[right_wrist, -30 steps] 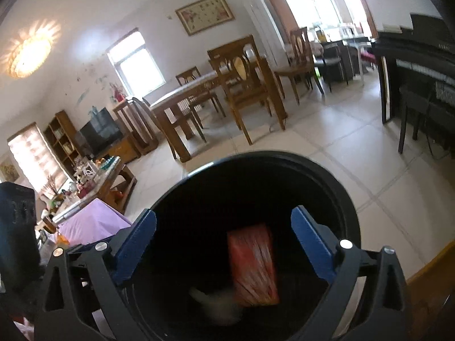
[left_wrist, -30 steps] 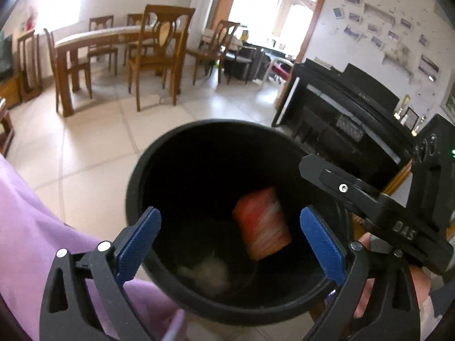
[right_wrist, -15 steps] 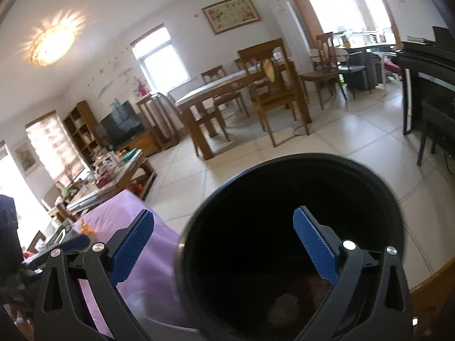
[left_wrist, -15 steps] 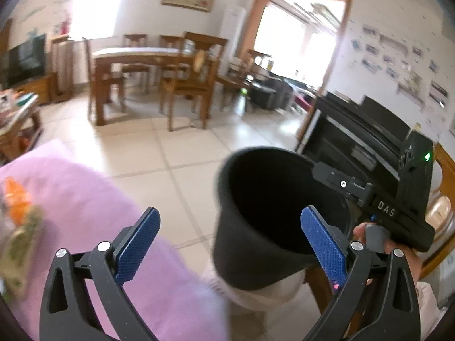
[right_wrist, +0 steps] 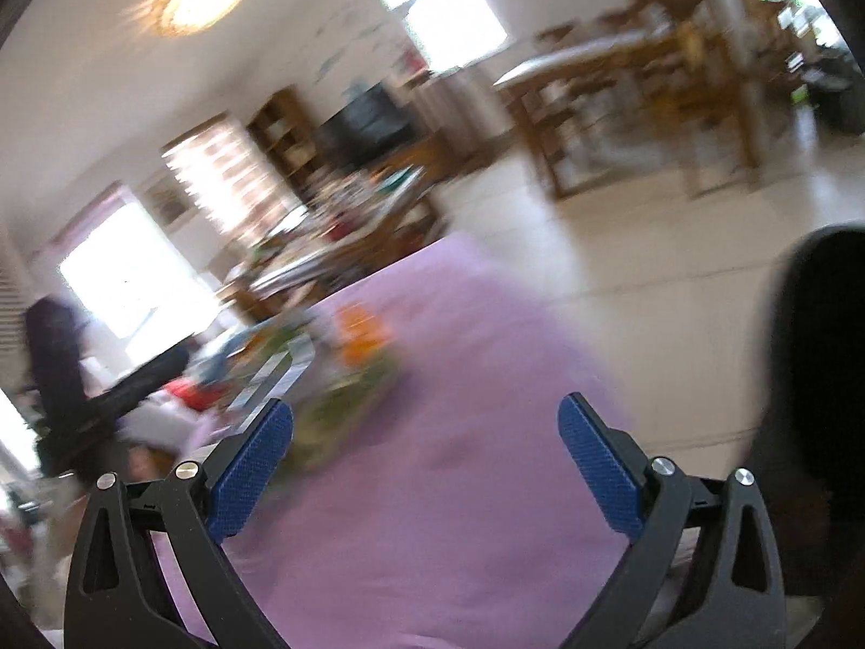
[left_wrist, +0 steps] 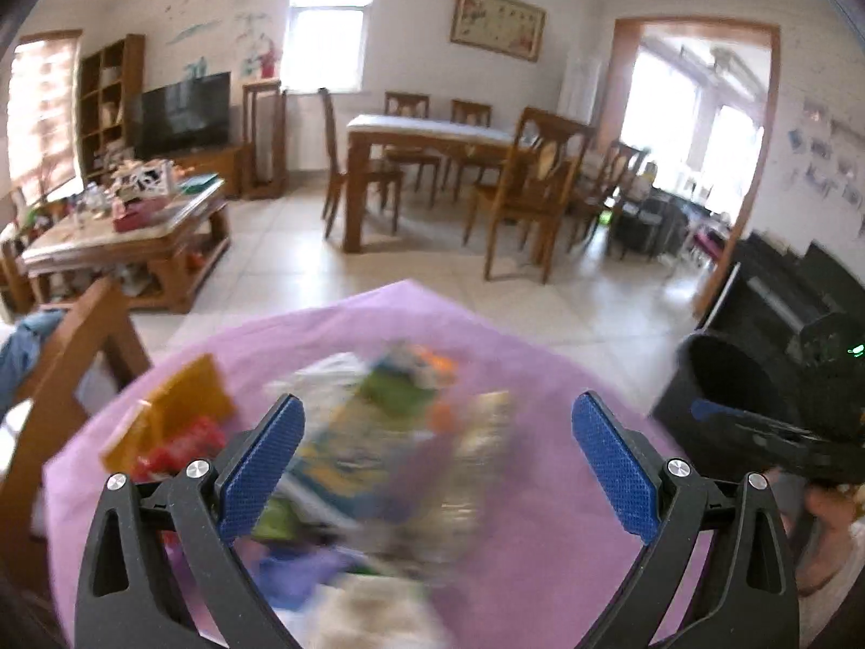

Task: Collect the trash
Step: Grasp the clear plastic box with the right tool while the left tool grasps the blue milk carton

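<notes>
My left gripper (left_wrist: 438,465) wide apart, nothing in it, over blurry trash pile (left_wrist: 378,432) on purple cloth (left_wrist: 540,514). Right gripper (right_wrist: 424,465) wide apart, nothing in it too. Black bin (left_wrist: 724,400) off right. I think step is picking next piece: go down, pinch one wrapper.

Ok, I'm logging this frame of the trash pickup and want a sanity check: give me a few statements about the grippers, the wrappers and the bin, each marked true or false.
1. The left gripper is open with nothing between its pads. True.
2. The right gripper is clamped on a wrapper. False: it is open and holds nothing.
3. The pile of wrappers lies on a purple cloth. True.
4. The black bin stands in the middle of the cloth. False: it is off to the right of the cloth's edge.
5. The left gripper points at the wrappers. True, though they are blurred.
6. The bin is white. False: it is black.
</notes>
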The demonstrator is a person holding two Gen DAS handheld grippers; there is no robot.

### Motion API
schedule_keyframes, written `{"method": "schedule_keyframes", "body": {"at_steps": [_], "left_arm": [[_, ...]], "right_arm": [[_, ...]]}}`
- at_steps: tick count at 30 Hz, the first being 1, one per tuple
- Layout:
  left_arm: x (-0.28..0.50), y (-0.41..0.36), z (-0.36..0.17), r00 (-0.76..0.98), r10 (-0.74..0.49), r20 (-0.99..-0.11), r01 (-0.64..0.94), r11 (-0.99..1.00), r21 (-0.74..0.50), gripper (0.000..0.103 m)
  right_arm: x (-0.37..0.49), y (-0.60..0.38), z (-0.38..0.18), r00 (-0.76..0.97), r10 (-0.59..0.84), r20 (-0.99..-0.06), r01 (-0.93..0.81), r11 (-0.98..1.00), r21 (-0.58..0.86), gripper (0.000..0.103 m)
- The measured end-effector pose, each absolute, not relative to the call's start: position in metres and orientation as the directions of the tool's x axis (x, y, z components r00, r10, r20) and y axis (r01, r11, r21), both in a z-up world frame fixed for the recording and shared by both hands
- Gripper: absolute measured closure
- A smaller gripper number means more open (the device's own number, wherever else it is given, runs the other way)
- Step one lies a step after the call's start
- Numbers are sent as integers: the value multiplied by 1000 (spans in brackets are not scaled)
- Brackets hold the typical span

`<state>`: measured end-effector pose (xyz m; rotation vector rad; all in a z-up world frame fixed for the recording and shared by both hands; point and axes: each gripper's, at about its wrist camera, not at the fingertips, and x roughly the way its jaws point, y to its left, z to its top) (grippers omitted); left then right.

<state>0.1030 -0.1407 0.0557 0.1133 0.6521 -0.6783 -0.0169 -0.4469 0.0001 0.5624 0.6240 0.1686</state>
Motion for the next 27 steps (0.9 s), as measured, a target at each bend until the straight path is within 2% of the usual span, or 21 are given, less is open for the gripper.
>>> {"method": "schedule_keyframes", "body": {"at_steps": [2,3,6,9,11,13,14,16,19,21,27], "left_arm": [[125,-127,50,574,-525,-629,605,789,-107,6],[135,-117,49,557,-541,-630,597,788,-150,6],[152,-97,52,540,-578,-612,588,779,-217,6],[158,-97,48,545,-565,-619,603,778,-178,5],[160,-94,44,547,-556,-625,605,779,-164,5],[164,-90,42,540,-563,-626,603,778,-179,5],[161,-92,42,539,-564,-626,602,777,-182,5],[157,-96,40,537,-562,-629,611,774,-170,6],[151,-109,36,542,-542,-642,639,762,-104,6],[146,-122,34,545,-526,-654,656,753,-59,5],[131,-163,21,584,-445,-679,686,718,119,6]], "right_arm": [[5,-418,-4,756,400,-518,-31,812,583,16],[11,-404,-8,733,430,-528,-46,805,591,22],[37,-369,-15,668,498,-553,-69,782,620,29],[60,-347,-19,623,528,-578,-65,771,634,36],[68,-336,-20,608,499,-618,-58,804,592,41],[73,-330,-24,594,464,-657,-30,829,558,59],[75,-331,-27,586,458,-669,-17,832,555,64],[72,-337,-32,592,440,-676,10,834,552,85],[65,-346,-38,609,442,-658,21,821,571,90],[66,-351,-35,620,435,-653,23,821,570,99],[48,-380,-31,662,383,-644,42,839,542,100]]}}
